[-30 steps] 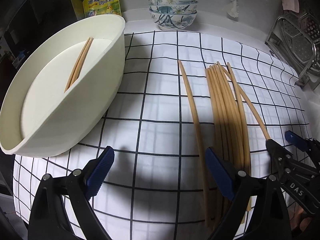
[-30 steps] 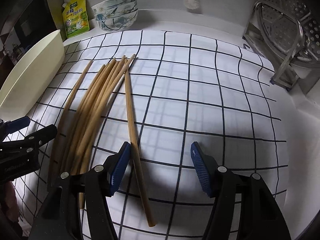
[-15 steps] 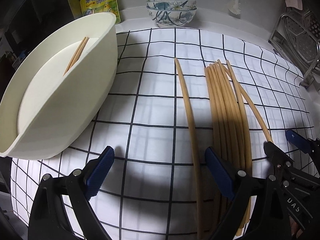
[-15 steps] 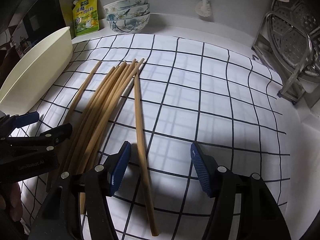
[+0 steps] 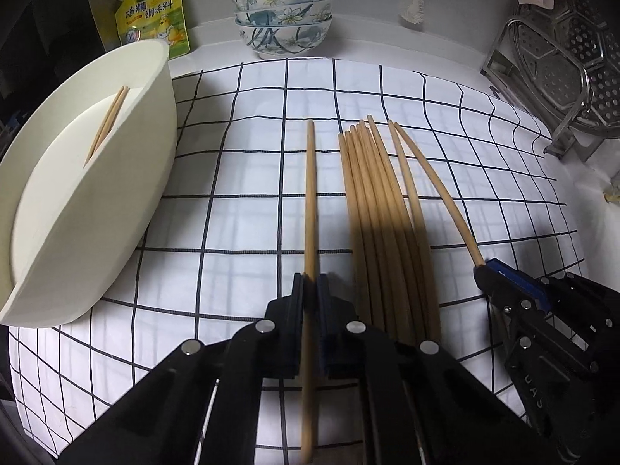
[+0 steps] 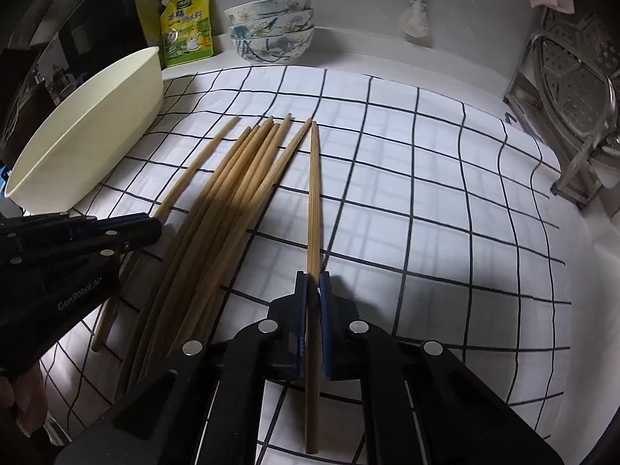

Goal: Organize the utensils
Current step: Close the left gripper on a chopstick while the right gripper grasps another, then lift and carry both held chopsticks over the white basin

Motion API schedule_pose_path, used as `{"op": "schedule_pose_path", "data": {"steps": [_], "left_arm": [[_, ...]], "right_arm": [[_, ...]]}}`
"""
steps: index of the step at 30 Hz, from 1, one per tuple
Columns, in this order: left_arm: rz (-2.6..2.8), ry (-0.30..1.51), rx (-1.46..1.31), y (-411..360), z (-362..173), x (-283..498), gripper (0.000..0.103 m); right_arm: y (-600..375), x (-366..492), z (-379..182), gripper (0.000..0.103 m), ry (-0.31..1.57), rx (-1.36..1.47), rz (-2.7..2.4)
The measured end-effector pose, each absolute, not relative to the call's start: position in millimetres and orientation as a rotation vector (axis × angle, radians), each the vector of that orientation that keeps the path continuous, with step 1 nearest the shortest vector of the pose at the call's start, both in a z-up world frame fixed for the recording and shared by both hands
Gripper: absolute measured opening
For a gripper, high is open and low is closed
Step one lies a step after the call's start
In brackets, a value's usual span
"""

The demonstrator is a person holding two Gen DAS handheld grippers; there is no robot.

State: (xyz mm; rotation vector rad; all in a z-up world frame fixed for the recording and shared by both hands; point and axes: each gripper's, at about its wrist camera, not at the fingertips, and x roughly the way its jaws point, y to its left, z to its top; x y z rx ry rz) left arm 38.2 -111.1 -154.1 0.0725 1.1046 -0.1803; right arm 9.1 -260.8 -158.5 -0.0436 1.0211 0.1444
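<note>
Several wooden chopsticks (image 5: 379, 213) lie in a bundle on the checked cloth (image 5: 252, 178); the bundle also shows in the right wrist view (image 6: 232, 193). My left gripper (image 5: 309, 283) is shut on the leftmost single chopstick (image 5: 310, 193). My right gripper (image 6: 313, 283) is shut on the rightmost single chopstick (image 6: 314, 193). The right gripper also shows at the right of the left wrist view (image 5: 503, 283), and the left gripper at the left of the right wrist view (image 6: 128, 232). A cream oval basin (image 5: 155, 89) at the left holds two chopsticks (image 5: 106, 124).
A stack of flowered bowls (image 5: 283, 19) and a yellow-green pouch (image 5: 153, 9) stand at the back. A steel rack with a steamer plate (image 5: 562, 62) stands at the right. A white brush (image 5: 412, 4) hangs on the back wall.
Both grippers were open half a second ago. Each has shut on a single chopstick, the left on the leftmost one, the right on the rightmost one.
</note>
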Motion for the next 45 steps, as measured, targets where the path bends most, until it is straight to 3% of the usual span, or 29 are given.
{"op": "schedule_pose_path", "data": {"steps": [10, 22, 32, 45], "left_arm": [[-0.227, 1.103, 0.052, -107.2, -130.8, 36.8, 0.007], [-0.252, 1.0, 0.03, -67.9, -57.4, 34.4, 0.007], [-0.108, 0.92, -0.024, 37.4, -18.1, 53.9, 0.007], [-0.013, 0.979, -0.017, 140.5, -54.5, 104.9, 0.007]], "right_arm": [[-288.8, -0.1, -138.0, 0.006, 1.02, 0.061, 0.055], [-268.7, -1.8, -71.9, 0.006, 0.92, 0.107, 0.054], [-160.6, 46.0, -35.0, 0.006, 0.857, 0.089, 0.257], [-11.8, 117.1, -59.1, 0.006, 0.956, 0.064, 0.408]]}}
